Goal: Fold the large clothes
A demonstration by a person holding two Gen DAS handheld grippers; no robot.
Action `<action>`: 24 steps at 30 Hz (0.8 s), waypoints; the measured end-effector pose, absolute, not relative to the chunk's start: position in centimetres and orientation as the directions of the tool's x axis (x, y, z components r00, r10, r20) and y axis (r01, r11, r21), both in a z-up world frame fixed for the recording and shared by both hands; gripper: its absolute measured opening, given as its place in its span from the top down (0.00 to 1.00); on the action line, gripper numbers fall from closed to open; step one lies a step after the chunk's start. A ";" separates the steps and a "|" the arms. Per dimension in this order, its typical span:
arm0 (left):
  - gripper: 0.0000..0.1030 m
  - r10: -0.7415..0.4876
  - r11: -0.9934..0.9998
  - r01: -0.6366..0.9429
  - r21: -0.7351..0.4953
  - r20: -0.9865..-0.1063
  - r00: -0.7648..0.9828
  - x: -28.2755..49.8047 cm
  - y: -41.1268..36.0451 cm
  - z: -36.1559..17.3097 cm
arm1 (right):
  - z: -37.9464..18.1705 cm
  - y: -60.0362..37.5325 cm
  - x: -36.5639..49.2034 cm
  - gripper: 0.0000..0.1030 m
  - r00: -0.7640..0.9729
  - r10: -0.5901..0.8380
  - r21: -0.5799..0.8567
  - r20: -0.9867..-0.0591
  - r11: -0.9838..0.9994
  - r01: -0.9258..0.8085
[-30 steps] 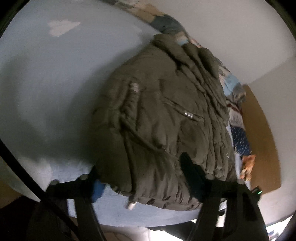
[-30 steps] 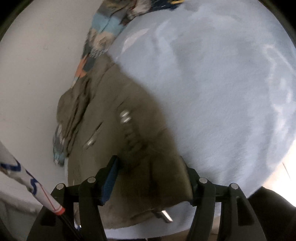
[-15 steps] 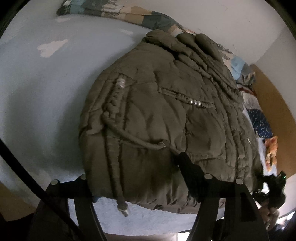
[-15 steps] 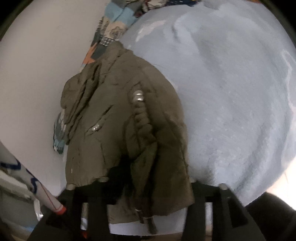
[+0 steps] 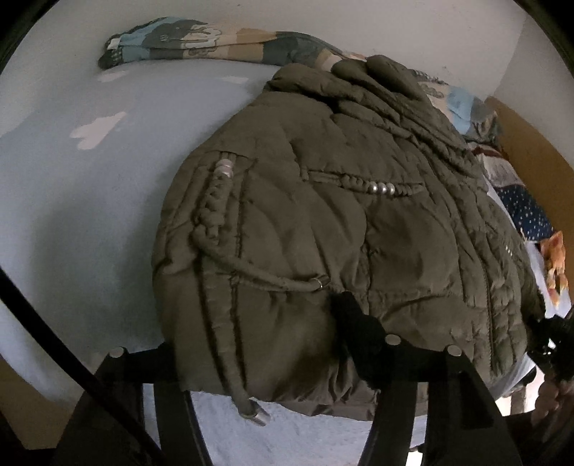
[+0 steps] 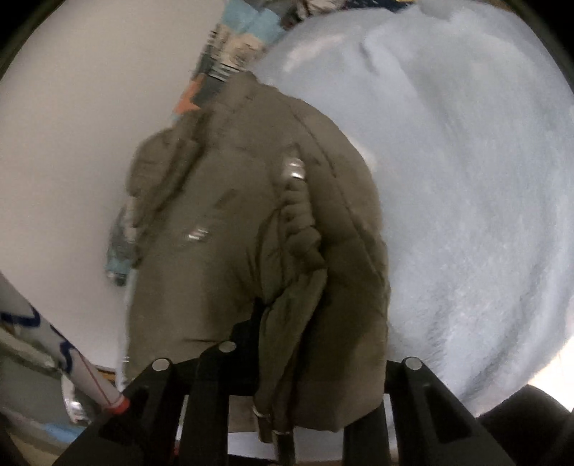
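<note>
Nearest, at the near edge of the bed (image 6: 466, 215): right gripper (image 6: 319, 340), jaws just drawn in, now pinched tight on a bunched fold of the jacket (image 6: 222, 251) at its hem, with drawstring ends dangling below the fingers.

Beside it along the same edge: left gripper (image 5: 258, 333), jaws also just narrowed but standing fairly wide, hem of the jacket (image 5: 323, 215) between them. One finger laid on top of the padding, the other hidden beneath. Cannot tell whether the pads bite yet.

Just below the hem, a metal toggle (image 5: 254, 415) hanging off the bed (image 5: 71, 215).

Further in: olive, quilted, lying in a rounded heap near the near edge, collar end toward the far edge. Already doubled over, by the look of it, sleeves tucked out of sight.

Beyond the collar, a patterned blanket (image 5: 215, 39) along the far edge, then the wall (image 5: 358, 21).

Judged as the gripping stage before a fold of the hem toward the collar. Needed next: firm up the left hold, lift both corners level and together, carry them over toward the far edge, lay down flat. Bulky padding likely to spring back, so press down before letting go.
</note>
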State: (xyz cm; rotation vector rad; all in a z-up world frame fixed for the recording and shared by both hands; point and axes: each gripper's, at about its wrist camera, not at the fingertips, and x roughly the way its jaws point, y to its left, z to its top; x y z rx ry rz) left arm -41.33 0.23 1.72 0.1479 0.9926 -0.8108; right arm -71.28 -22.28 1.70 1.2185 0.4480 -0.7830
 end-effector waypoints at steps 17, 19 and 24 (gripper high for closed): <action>0.43 -0.502 0.706 0.694 -0.138 -0.790 0.353 -42.3 -0.6 1.9 | 1.2 -22.2 -72.9 0.72 0.712 -0.294 0.730 -0.638 0.065 0.680; 0.53 -0.511 0.700 0.702 -0.134 -0.780 0.361 -42.6 -0.5 2.3 | 1.4 -22.2 -72.9 0.72 0.717 -0.294 0.738 -0.632 0.057 0.673; 0.70 -0.545 0.671 0.736 -0.087 -0.731 0.411 -44.0 -0.1 4.4 | 4.2 -21.6 -73.0 0.83 0.727 -0.325 0.721 -0.606 0.162 0.674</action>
